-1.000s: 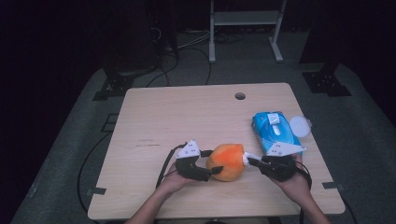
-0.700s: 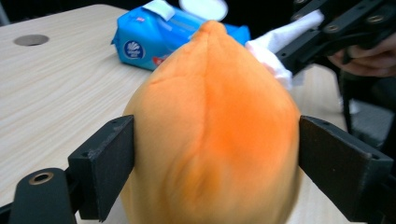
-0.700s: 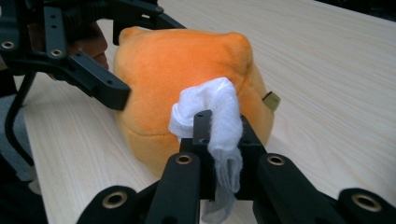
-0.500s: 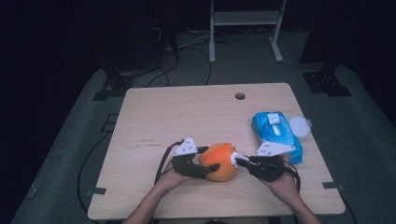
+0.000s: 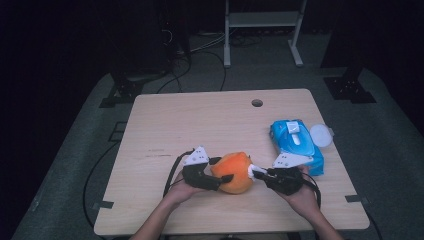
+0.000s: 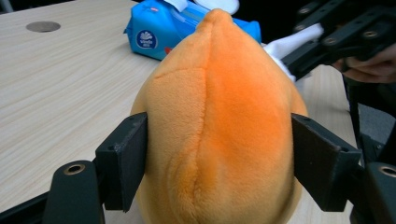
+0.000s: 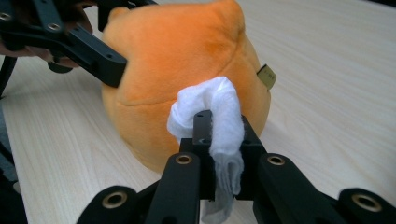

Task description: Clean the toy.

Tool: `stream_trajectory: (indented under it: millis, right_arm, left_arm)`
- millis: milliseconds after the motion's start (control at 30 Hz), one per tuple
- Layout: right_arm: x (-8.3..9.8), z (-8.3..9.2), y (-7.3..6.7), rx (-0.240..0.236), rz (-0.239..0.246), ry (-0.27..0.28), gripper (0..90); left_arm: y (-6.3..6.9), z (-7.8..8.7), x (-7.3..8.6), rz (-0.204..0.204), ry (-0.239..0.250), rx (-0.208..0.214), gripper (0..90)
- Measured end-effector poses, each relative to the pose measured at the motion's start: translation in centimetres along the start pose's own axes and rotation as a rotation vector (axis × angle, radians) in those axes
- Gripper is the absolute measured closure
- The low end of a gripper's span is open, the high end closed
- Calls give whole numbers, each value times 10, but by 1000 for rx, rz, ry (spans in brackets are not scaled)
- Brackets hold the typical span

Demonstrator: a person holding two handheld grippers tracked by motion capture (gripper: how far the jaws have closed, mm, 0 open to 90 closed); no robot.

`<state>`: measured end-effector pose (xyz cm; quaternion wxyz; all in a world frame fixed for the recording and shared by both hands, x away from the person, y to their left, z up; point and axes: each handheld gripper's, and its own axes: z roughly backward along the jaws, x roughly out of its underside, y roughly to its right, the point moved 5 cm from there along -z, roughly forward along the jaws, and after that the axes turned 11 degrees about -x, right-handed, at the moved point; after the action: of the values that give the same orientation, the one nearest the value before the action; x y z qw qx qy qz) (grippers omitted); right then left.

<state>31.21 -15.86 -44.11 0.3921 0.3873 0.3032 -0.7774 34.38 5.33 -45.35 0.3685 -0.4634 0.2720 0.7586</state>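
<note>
Orange plush toy (image 5: 234, 172) sat near the front edge of the table (image 5: 200, 120), clamped between the jaws of my left gripper (image 5: 220, 172); in the left gripper view both pads pressed into its sides (image 6: 215, 116). My right gripper (image 5: 256, 173) was pinched closed on a white wipe (image 7: 215, 109), held against the plush's far side from my left one. Compared with a second before, both hands and the plush had slid a little left, away from the blue wipes pack (image 5: 295, 145) beyond my right gripper, and the wipe was now touching the plush. I read that as wiping underway, left holding steady. A white lid (image 5: 320, 135) lay just past the pack.
</note>
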Motion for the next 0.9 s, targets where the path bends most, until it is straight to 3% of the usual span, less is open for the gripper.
stream_trajectory:
  millis: [100,233,467,700,833,900]
  right_arm:
    - [-6,1,-8,7,32,14,822]
    - [-6,-1,-9,-3,30,10,822]
    - [9,-5,2,0,11,-67,818]
    - [18,6,11,26,-6,-88,792]
    - [26,18,21,26,-46,-90,626]
    - [27,20,24,19,-58,-94,599]
  left_arm:
    - [-5,1,1,19,-2,-9,259]
    - [-8,2,2,19,-5,-7,263]
    - [-15,5,2,55,-2,-5,265]
    - [-19,8,2,63,4,-14,269]
    - [-20,10,2,63,4,-16,269]
    - [-20,10,2,62,4,-13,268]
